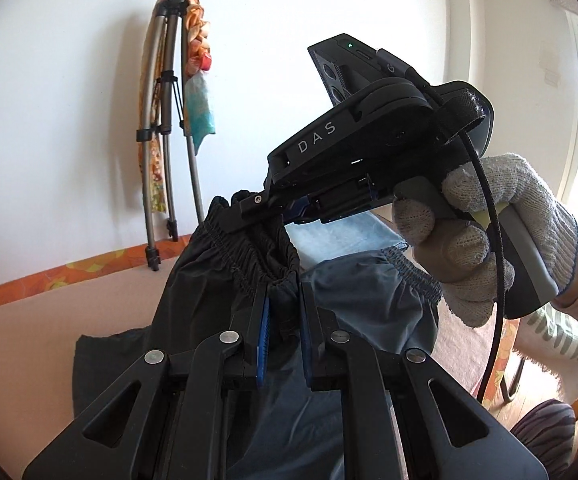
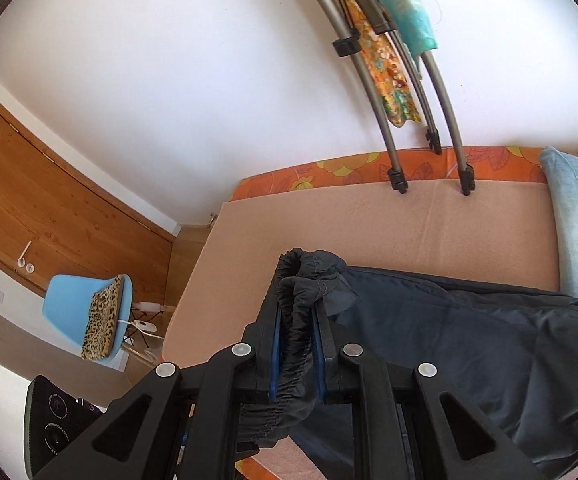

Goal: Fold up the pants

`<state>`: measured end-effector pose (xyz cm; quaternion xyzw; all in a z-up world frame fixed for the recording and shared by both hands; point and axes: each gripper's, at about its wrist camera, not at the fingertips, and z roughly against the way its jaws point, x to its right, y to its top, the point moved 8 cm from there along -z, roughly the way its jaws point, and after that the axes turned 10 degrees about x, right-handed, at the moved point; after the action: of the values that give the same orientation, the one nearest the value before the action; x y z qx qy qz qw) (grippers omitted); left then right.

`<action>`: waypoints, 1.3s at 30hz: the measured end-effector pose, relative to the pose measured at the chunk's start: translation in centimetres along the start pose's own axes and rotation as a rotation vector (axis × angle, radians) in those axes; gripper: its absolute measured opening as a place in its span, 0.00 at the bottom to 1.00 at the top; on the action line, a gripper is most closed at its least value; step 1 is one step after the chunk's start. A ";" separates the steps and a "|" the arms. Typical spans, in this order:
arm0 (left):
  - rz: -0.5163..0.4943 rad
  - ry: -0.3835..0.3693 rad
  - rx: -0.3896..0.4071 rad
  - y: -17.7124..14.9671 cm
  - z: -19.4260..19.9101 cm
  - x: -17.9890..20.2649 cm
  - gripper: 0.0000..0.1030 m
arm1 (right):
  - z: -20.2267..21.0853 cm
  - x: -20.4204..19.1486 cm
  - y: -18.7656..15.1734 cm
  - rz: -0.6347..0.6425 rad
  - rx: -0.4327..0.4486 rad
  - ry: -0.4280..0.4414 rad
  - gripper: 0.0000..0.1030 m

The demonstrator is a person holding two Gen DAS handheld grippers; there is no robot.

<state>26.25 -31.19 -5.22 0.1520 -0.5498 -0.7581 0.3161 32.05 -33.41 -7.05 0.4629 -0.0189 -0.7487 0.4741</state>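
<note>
Dark navy pants with an elastic waistband hang lifted above a pink blanket. In the left wrist view my left gripper is shut on the gathered waistband, its blue pads pressing the fabric. Just beyond it, a gloved hand holds my right gripper, which pinches the same waistband a little farther along. In the right wrist view the right gripper is shut on the bunched waistband, and the rest of the pants trails to the right over the blanket.
A grey folding stand draped with colourful cloths leans on the white wall, its feet on the blanket's far edge. A light blue pillow lies at the right. A blue chair with a leopard cushion stands by a wooden door.
</note>
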 end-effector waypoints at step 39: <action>0.088 0.148 -0.314 -9.9 0.0 -7.0 0.25 | 12.9 25.9 -8.6 -0.166 0.110 -0.251 0.44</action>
<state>28.45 -24.69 -15.21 0.1320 -0.4059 -0.8067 0.4086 13.71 -52.82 -21.22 0.3910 -0.0806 -0.8352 0.3782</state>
